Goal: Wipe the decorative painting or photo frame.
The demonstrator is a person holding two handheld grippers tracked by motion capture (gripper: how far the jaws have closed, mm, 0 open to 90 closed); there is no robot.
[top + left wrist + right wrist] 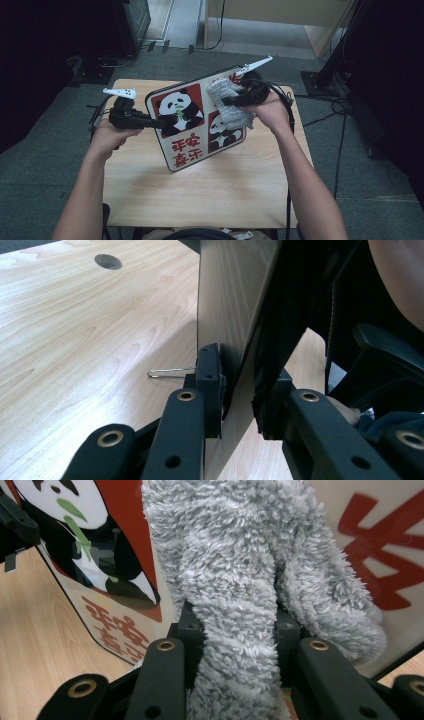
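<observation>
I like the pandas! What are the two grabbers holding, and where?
Left gripper clamps the panda board by its left edge; right gripper pinches the grey fluffy cloth mid-fold.

Left gripper (pixel 161 123): black body, white three-cornered plate with dark dots on top.
Right gripper (pixel 225 101): black body, white pointed plate rising behind it, black cable trailing along the forearm.
Left gripper jaws: black bars with brass-ringed rivet holes; square black pads (pixel 209 371) with small screws.
Right gripper jaws: matching black bars, brass-ringed holes, blocky black pads (pixel 188 625).
Forearms: bare, no sleeves or gloves.
</observation>
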